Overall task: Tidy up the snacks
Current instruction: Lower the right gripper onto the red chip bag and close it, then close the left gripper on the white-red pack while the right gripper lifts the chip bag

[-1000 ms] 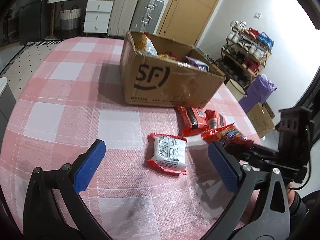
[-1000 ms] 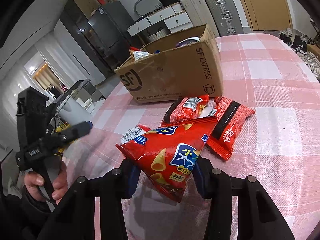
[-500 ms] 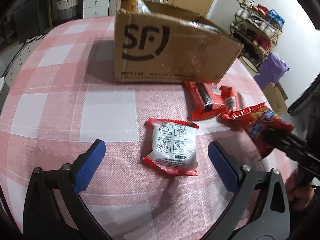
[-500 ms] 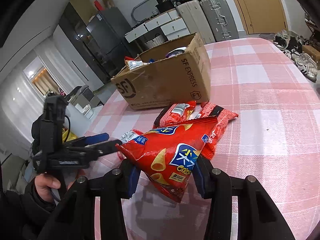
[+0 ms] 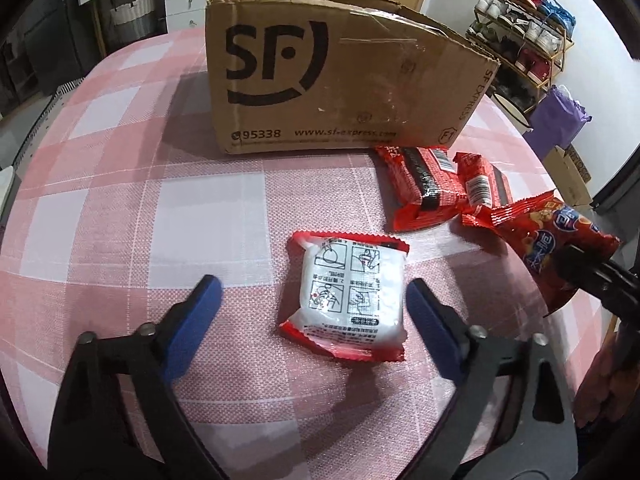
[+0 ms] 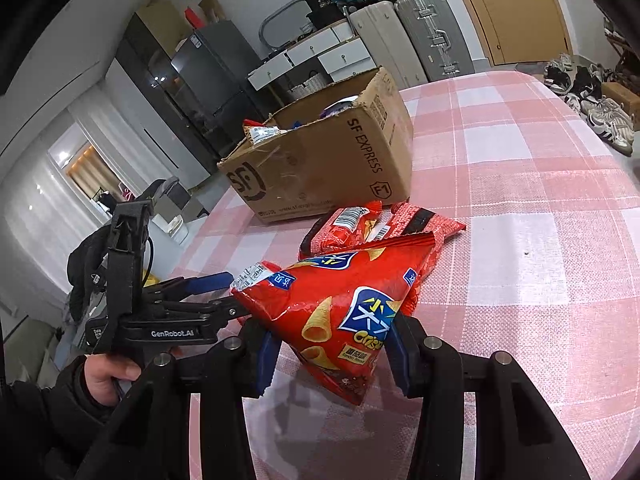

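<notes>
My left gripper [image 5: 310, 300] has dropped over the white noodle packet [image 5: 350, 300], jaws just narrowing, not touching; my right gripper [image 6: 332, 350] clamps the red crisp bag [image 6: 340, 308].

A white noodle packet with red crimped ends [image 5: 350, 299] lies flat on the pink checked cloth, printed cooking diagrams facing up. Two red packets with black bands [image 5: 442, 184] lie side by side, overlapping, just off the front corner of the open cardboard SF box [image 5: 320, 80] (other snacks poke above its rim). A red bag of cone-shaped corn snacks [image 6: 344, 312] is lifted off the cloth, tilted, top seam pointing toward the box.
</notes>
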`<state>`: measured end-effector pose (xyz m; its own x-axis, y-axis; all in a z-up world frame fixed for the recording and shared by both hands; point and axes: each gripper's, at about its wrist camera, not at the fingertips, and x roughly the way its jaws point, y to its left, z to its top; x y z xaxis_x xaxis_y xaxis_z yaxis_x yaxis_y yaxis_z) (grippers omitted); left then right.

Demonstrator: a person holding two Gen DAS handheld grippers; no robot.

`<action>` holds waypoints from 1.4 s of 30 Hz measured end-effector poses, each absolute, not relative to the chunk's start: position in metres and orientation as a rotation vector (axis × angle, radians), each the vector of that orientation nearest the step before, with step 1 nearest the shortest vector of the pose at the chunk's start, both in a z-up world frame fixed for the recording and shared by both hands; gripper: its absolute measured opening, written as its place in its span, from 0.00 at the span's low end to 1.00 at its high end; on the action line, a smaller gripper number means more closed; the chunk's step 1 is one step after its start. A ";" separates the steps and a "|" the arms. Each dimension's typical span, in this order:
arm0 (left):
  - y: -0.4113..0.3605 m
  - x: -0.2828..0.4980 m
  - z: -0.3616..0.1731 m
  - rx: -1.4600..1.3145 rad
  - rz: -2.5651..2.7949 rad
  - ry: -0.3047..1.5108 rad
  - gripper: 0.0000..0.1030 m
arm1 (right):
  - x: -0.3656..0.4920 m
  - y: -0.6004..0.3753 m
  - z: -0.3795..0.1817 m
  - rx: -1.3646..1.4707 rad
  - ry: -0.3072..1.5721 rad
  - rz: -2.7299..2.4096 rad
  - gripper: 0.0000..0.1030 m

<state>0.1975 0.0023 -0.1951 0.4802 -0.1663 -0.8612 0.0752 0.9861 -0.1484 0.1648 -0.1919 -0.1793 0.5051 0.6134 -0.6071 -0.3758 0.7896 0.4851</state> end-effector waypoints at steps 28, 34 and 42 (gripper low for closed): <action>0.020 0.151 -0.155 -0.119 -0.251 0.954 0.39 | 0.137 -0.192 -0.137 0.286 0.776 0.603 0.45; 0.022 0.142 -0.133 -0.120 -0.263 0.909 0.39 | 0.129 -0.196 -0.120 0.282 0.742 0.602 0.45; 0.028 0.132 -0.096 -0.126 -0.284 0.854 0.39 | 0.126 -0.195 -0.092 0.298 0.691 0.621 0.45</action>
<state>0.1318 0.0280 -0.0957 0.6225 -0.2968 -0.7242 0.1962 0.9549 -0.2227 0.1262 -0.1955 -0.0921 0.6014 0.6220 -0.5014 -0.4317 0.7811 0.4512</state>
